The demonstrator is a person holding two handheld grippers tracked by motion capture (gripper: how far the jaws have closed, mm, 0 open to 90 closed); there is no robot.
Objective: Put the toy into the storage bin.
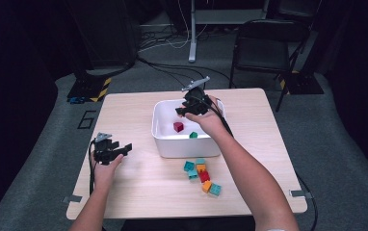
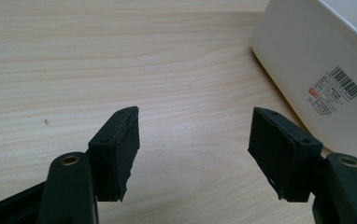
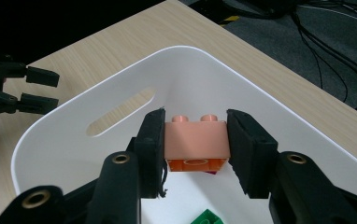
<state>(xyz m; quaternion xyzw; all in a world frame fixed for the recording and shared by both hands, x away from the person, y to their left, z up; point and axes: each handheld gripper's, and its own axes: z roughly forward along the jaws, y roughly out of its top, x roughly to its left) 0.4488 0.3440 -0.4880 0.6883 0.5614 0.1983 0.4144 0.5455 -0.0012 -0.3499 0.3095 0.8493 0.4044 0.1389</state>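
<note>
Now we see the right gripper (image 3: 194, 140) clamping an orange brick (image 3: 195, 140) over the white bin (image 3: 74, 135); left gripper (image 2: 193, 149) wide open, empty.

Both forearms bare, no sleeves in the high view; a bit of white fabric shows at the bottom edge by the right arm. Left gripper (image 1: 124, 148): black body, grey three-cornered plate on top, black cable trailing along the arm. Right gripper (image 1: 183, 111): same build, black w/ grey plate, black cable behind the wrist. Jaws in both gripper views: flat black rectangular pads, matte, edges a bit frayed, small screw holes in the pad backs. Black jaw arms w/ brass-coloured round rivets near the bottom.
</note>
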